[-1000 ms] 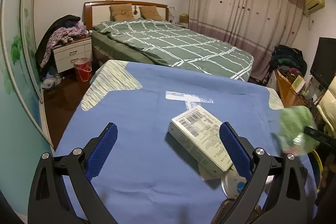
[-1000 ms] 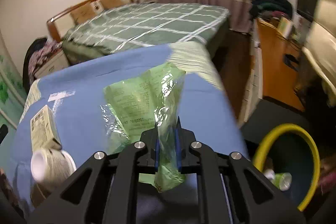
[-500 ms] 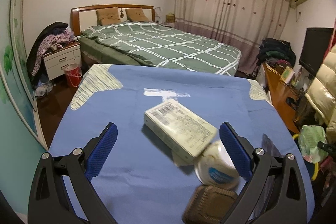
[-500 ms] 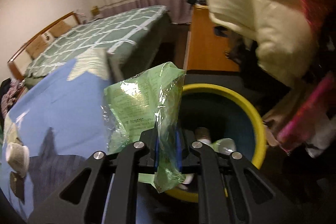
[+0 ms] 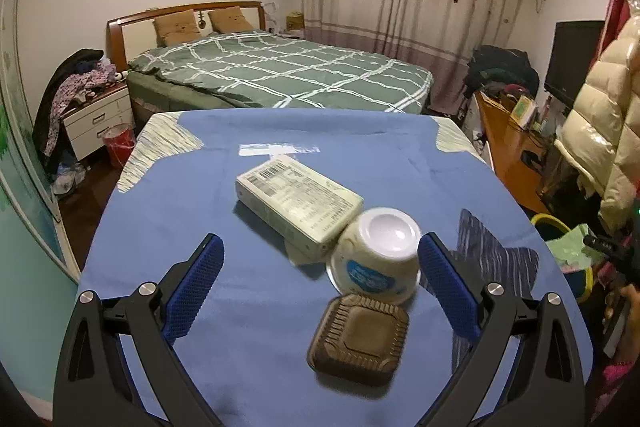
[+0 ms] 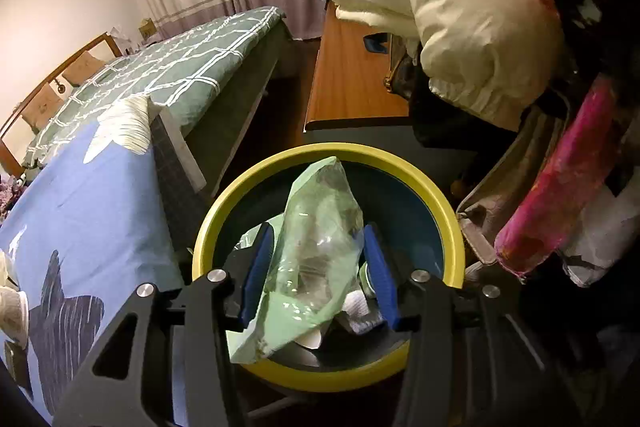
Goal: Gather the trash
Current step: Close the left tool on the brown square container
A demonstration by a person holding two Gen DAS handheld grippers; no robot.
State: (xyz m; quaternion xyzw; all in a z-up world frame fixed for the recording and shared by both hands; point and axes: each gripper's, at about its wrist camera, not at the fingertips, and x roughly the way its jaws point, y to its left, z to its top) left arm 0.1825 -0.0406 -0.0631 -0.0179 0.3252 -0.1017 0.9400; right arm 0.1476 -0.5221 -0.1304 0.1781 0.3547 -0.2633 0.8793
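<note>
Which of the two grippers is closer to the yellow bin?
The right. The right gripper hangs open directly over the yellow bin, a green bag between its fingers. The left gripper is over the table, beside the bin.

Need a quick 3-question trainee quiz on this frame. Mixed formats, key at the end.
1. True or false: the right gripper is clamped shut on the green plastic bag.
2. The bag hangs over which container? A) red bucket B) yellow-rimmed bin C) drawer
3. Fill in: between the left gripper fingers lie an upturned paper cup, a brown tray and a white ____.

Key: 1 false, the jaws stand open; 2 B; 3 carton.
</note>
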